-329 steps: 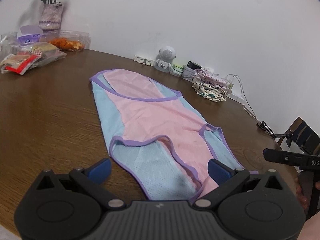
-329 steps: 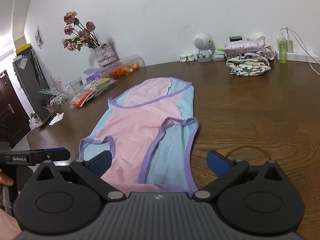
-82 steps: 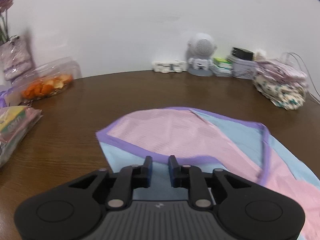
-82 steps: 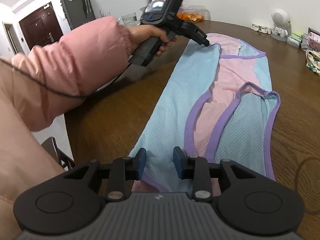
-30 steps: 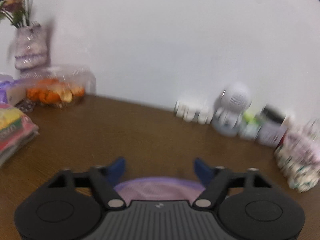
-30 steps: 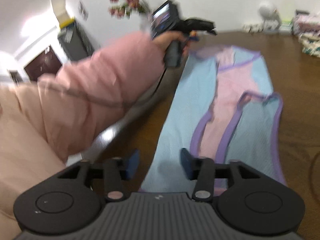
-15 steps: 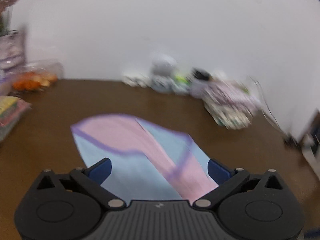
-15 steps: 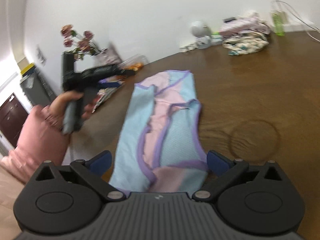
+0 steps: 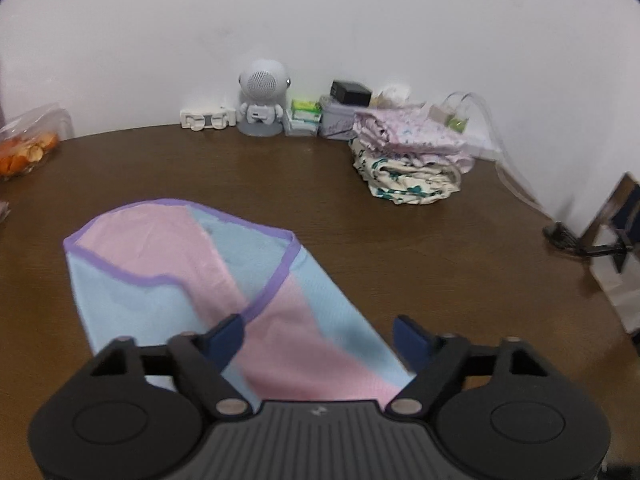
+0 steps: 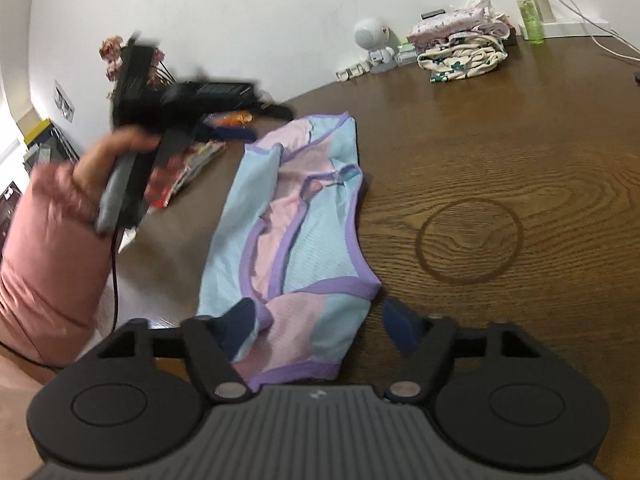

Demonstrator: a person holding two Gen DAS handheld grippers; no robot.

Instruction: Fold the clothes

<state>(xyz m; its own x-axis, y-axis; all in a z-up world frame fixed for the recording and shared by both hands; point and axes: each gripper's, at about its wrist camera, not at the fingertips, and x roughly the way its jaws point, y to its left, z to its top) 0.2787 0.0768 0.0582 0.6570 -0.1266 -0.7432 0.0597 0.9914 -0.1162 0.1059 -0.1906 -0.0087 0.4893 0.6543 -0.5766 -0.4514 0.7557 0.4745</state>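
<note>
A pink and light-blue garment with purple trim (image 9: 224, 280) lies folded lengthwise on the brown wooden table (image 9: 460, 260). My left gripper (image 9: 320, 336) hovers over the garment's right part near its far end. Its jaws are closing, with cloth below them and nothing pinched. In the right wrist view the same garment (image 10: 308, 240) runs away from me. My right gripper (image 10: 320, 322) is at its near hem, jaws closing, the pads apart with the hem between them. A hand in a pink sleeve (image 10: 48, 248) holds the left gripper (image 10: 252, 124), blurred, by the garment's far end.
A stack of folded clothes (image 9: 408, 160), a small robot-shaped figure (image 9: 262, 96) and small boxes line the wall. A bag of orange peel (image 9: 24, 148) and snack packets (image 10: 192, 164) sit at the left. A ring mark (image 10: 468, 240) shows on bare wood at the right.
Both pairs of jaws have narrowed from wide. The left gripper has swung across toward the garment's far right part. The right gripper sits lower and closer to the near hem.
</note>
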